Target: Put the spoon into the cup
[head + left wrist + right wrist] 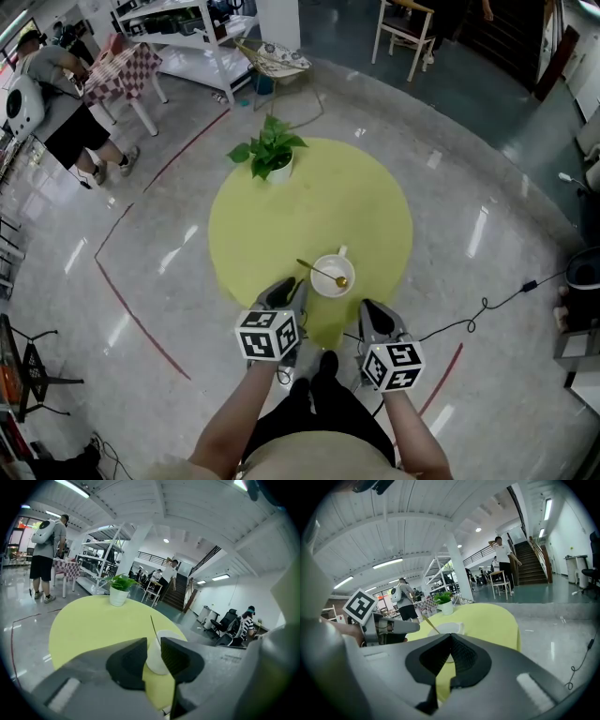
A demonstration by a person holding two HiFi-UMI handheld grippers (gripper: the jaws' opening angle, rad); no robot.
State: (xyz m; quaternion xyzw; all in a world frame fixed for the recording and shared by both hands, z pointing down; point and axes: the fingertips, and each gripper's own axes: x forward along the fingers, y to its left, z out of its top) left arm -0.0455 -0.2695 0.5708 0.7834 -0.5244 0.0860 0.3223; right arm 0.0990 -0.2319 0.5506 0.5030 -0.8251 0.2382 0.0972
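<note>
Leaning in the cup [330, 287], the spoon [319, 271] has its bowl inside and its handle slanting out over the cup's far-left rim. The placing looks done, with nothing left but to draw away. Just short of the cup, the left tool [284, 293] has its jaws slightly spread and empty. To the cup's near right, the right tool [372, 313] is pressed together on nothing. Beyond the cup, a potted plant [270, 156] stands on the yellow counter [309, 206].

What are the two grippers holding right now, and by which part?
Nothing. The left gripper has its jaws slightly apart and empty, the right gripper has them shut on nothing; the spoon rests in the cup.
</note>
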